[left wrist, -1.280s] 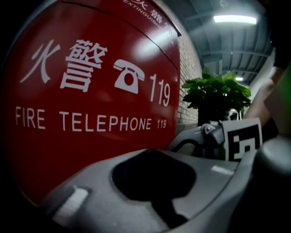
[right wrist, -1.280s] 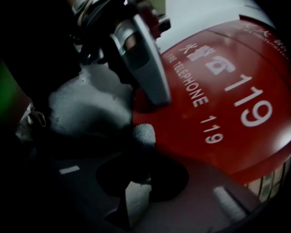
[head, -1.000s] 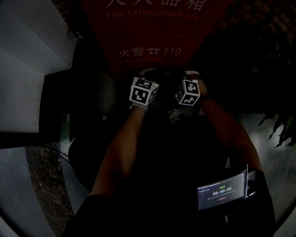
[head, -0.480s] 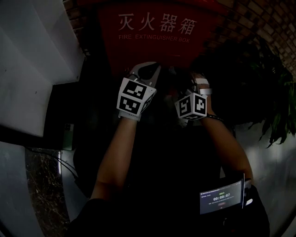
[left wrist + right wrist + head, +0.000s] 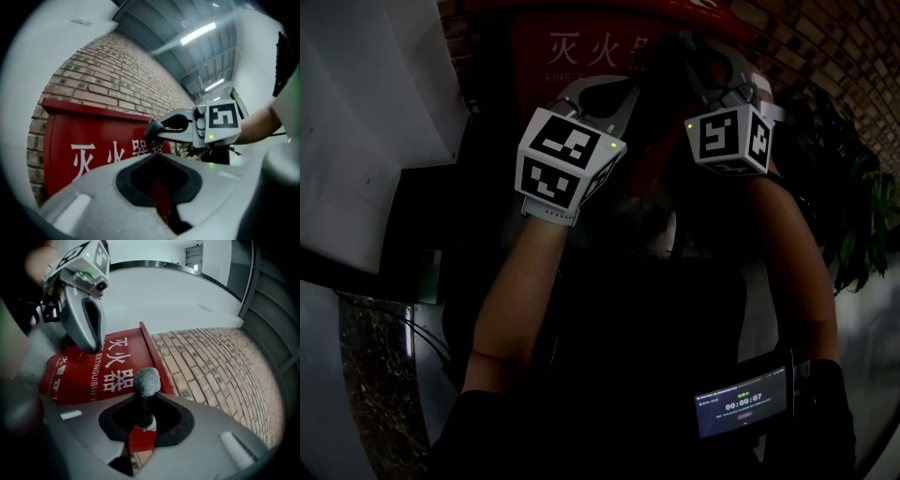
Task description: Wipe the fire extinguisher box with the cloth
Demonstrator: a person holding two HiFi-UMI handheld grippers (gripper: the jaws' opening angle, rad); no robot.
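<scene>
The red fire extinguisher box with white lettering stands against a brick wall, also seen in the left gripper view and the right gripper view. My right gripper is shut on a bunched grey cloth, whose end sticks out past the jaws near the box's top right corner. In the head view it is raised before the box's upper right. My left gripper is up beside it, to the left, its tips meeting with nothing between them, a short way off the box front.
A brick wall runs behind and to the right of the box. A leafy plant stands at the right. A white panel fills the left. A small lit screen sits on the right forearm.
Both grippers have risen from the box's lower front to its upper part, the right one highest. The head view has tilted with them.
</scene>
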